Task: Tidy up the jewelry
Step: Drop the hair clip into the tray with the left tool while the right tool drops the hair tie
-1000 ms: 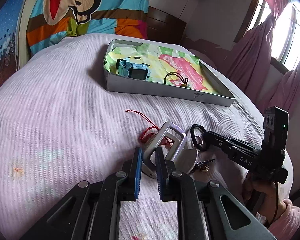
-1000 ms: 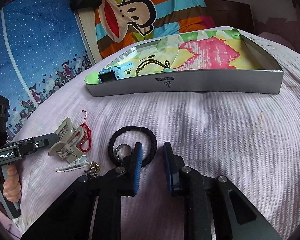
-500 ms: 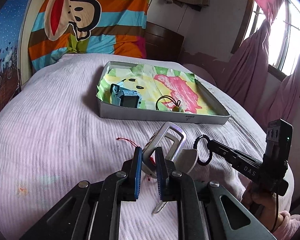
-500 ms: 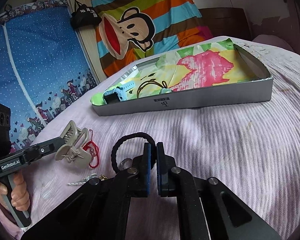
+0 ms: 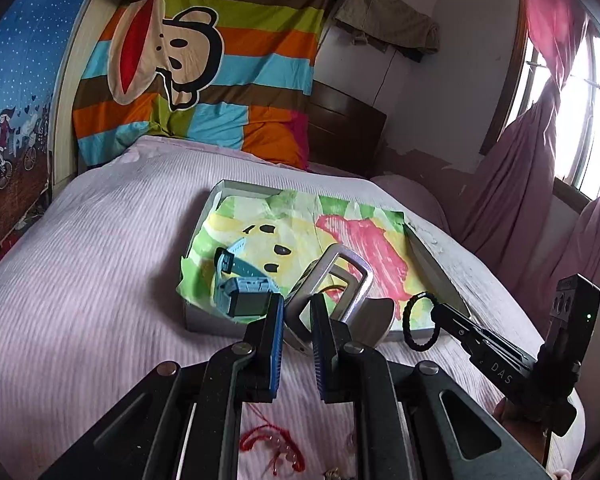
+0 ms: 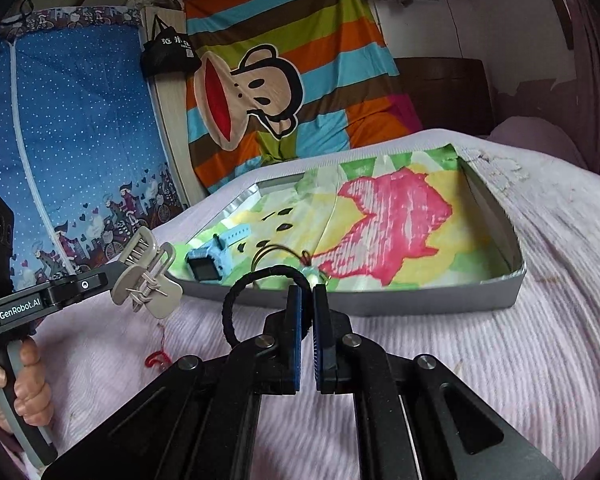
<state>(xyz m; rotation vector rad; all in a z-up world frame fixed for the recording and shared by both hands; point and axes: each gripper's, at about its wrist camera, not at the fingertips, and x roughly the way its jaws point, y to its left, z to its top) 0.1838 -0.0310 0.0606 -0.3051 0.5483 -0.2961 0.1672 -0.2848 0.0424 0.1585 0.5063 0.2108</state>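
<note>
Beige hair claw [image 5: 332, 292], black braided band [image 6: 260, 300]

Left tongs [image 5: 296, 322]: up off the bed now, carrying the beige hair claw clip [image 5: 332, 300] clear of the bedspread [image 5: 80, 280], right up by the near wall of the grey tray [image 6: 420, 300].
Right tongs [image 6: 307, 312]: were parted a second ago over the black hair tie [image 6: 256, 300], now pinched shut on it and lifted, the loop hanging in the air beside the tray.
Red string bracelet [image 5: 268, 446]: left behind on the bed, now below the left tongs instead of ahead of them.
Both cameras: closer to the tray, looking down into it.
</note>
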